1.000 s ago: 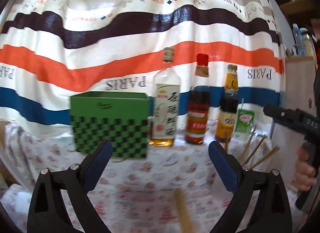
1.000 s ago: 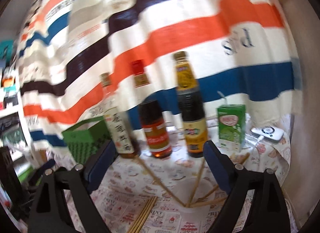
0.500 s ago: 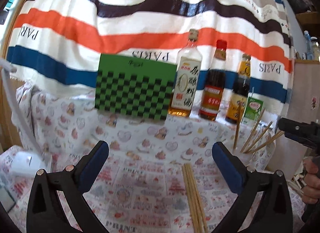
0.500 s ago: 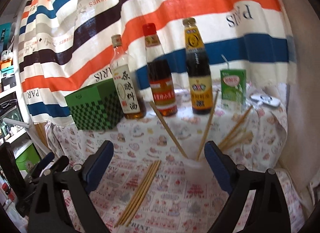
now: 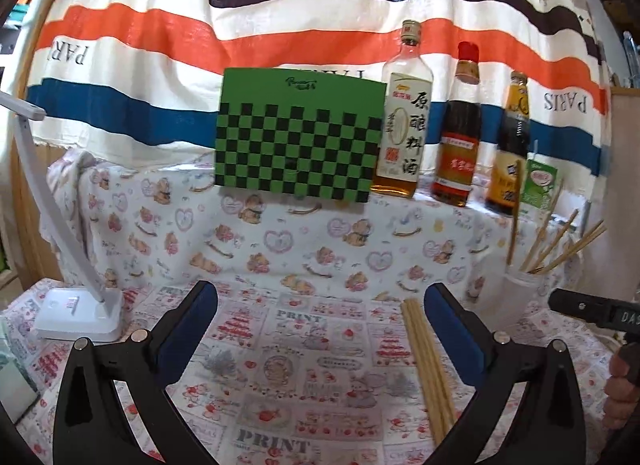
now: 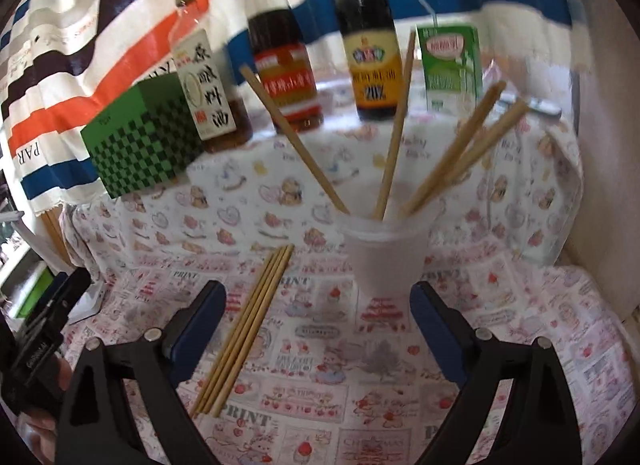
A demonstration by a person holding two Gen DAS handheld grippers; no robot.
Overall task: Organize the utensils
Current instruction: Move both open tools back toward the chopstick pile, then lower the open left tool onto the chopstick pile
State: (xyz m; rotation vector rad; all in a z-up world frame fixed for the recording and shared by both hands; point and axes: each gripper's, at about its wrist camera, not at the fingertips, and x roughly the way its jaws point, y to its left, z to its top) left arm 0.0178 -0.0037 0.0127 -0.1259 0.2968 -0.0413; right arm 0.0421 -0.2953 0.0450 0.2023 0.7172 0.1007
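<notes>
A bundle of loose wooden chopsticks (image 5: 427,361) lies on the patterned tablecloth; it also shows in the right wrist view (image 6: 248,325). A translucent white cup (image 6: 384,257) holds several chopsticks (image 6: 456,157) that fan out upward; it shows in the left wrist view (image 5: 520,293) at the right. My left gripper (image 5: 320,305) is open and empty above the cloth, with the loose bundle by its right finger. My right gripper (image 6: 316,301) is open and empty, the cup just beyond its fingertips and the loose bundle by its left finger.
A green checkered box (image 5: 298,145), three sauce bottles (image 5: 402,113) (image 5: 458,129) (image 5: 508,149) and a green drink carton (image 5: 538,185) stand along the back against a striped cloth. A white desk lamp (image 5: 76,313) stands at the left. A wall (image 6: 600,145) is at the right.
Both grippers have pulled back and tilted downward; the tabletop, the loose bundle and the cup now fill more of each view. Both stay open and empty.
</notes>
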